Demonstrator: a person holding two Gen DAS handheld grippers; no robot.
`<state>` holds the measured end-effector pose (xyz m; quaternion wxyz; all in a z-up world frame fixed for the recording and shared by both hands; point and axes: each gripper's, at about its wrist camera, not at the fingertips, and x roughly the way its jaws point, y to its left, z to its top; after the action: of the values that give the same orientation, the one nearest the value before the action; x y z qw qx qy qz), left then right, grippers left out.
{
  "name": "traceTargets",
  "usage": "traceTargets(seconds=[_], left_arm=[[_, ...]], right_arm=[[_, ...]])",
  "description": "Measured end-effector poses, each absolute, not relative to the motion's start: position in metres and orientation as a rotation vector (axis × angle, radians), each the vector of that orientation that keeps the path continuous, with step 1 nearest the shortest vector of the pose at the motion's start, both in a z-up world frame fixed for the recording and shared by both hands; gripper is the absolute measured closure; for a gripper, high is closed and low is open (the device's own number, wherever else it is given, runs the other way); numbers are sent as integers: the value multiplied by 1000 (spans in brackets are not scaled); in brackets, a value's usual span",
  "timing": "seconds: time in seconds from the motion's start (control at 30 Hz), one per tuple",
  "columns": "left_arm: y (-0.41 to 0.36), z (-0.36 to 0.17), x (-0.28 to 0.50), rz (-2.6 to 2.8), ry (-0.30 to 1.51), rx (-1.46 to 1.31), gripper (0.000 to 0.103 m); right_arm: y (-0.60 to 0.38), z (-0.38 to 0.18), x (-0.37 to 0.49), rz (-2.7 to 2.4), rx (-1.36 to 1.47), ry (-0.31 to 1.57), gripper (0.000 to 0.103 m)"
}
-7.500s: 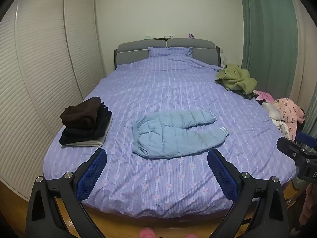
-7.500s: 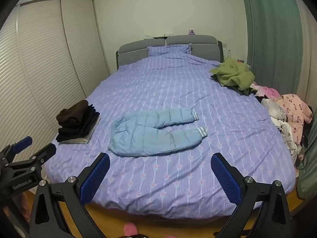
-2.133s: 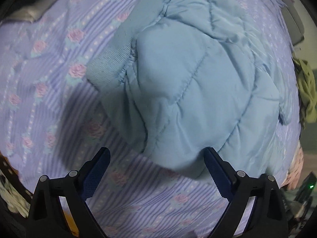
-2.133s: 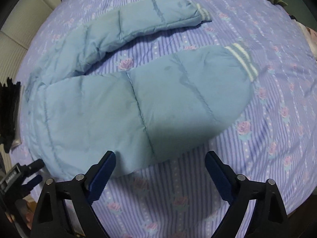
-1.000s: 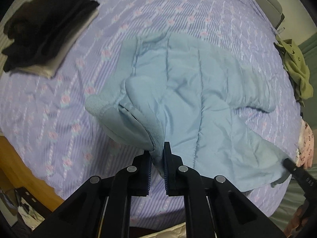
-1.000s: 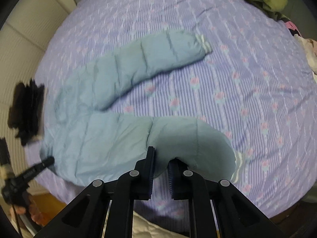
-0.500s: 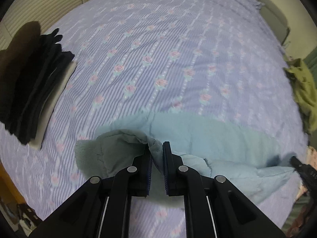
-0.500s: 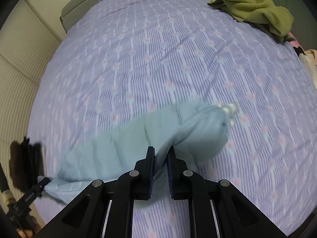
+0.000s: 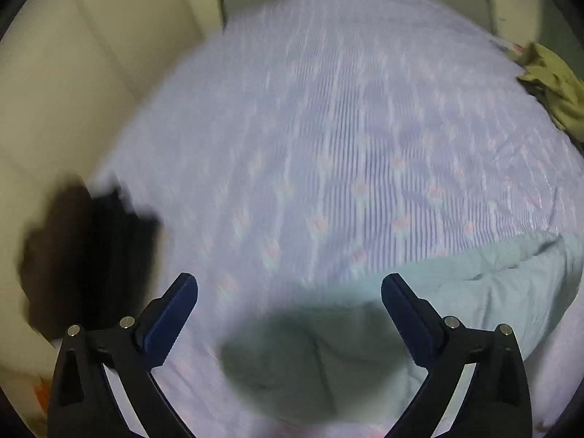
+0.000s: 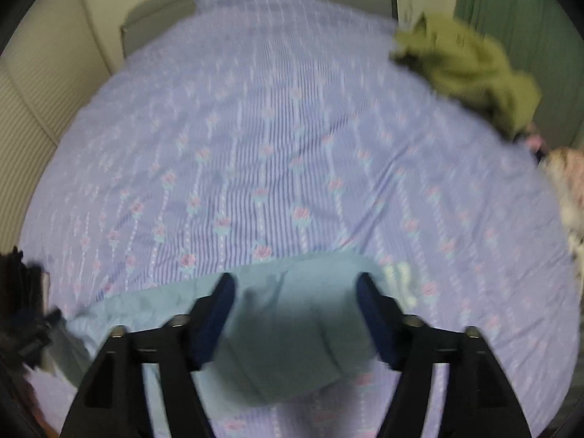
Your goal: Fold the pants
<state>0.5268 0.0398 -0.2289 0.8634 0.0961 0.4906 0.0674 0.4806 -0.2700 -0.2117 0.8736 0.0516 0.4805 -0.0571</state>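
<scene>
Bedroom setting: a bed [image 9: 328,116] with a striped lilac floral cover serves as the work surface.

Left gripper [image 9: 288,306]: jaws spread wide, holding nothing. The pale blue padded pants [image 9: 474,292] lie on the cover beneath it and run out toward 3 o'clock in the left wrist view; the part directly under the jaws sits in shadow. Both views are motion-blurred.

Right gripper [image 10: 295,310]: jaws parted, with the pants [image 10: 292,335] lying between and below the fingers, apparently not pinched. A pale ribbed cuff [image 10: 399,277] shows at 2 o'clock from the fingertips.

Outward from the grippers: a dark stack of clothes [image 9: 84,255] at 9 o'clock in the left view; an olive green garment [image 10: 471,69] at 1 o'clock in the right view; a green curtain [image 10: 518,29] beyond it.

Handling assessment: the pants appear quilted, light, soft and springy. Expect folds to puff open, and the smooth shell may slip. Take hold at firm edges, the cuff or the waistband, and pinch through both layers. The garment appears doubled lengthwise; a crosswise fold likely remains.
</scene>
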Motion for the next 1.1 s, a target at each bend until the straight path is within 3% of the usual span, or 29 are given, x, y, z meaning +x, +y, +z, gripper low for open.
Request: traceTargets(seconds=[0.2, 0.47, 0.6, 0.63, 0.67, 0.7, 0.73, 0.77, 0.97, 1.1], left_arm=[[7, -223, 539, -331, 1088, 140, 5], [-64, -282, 576, -640, 1344, 268, 26], [-93, -305, 577, -766, 1470, 264, 27], [-95, -311, 579, -784, 1492, 265, 34], [-98, -311, 581, -790, 1499, 276, 51], [-101, -312, 581, -779, 1489, 303, 61], [-103, -312, 581, -765, 1470, 327, 80], [-104, -311, 579, -755, 1453, 347, 87], [-112, -311, 580, -655, 1337, 480, 91], [-116, -323, 584, -644, 1366, 513, 90]], right_arm=[[-270, -203, 456, -45, 116, 983, 25], [-291, -255, 447, -61, 277, 1134, 25], [-289, -265, 442, -58, 275, 1159, 25], [-287, -266, 440, -57, 274, 1162, 25], [-287, -268, 439, -57, 274, 1166, 25], [-286, -269, 437, -57, 277, 1169, 25], [-287, -270, 436, -57, 279, 1171, 25], [-288, -271, 434, -60, 280, 1173, 25], [-294, -277, 433, -84, 290, 1191, 25], [-296, -280, 433, -89, 301, 1200, 25]])
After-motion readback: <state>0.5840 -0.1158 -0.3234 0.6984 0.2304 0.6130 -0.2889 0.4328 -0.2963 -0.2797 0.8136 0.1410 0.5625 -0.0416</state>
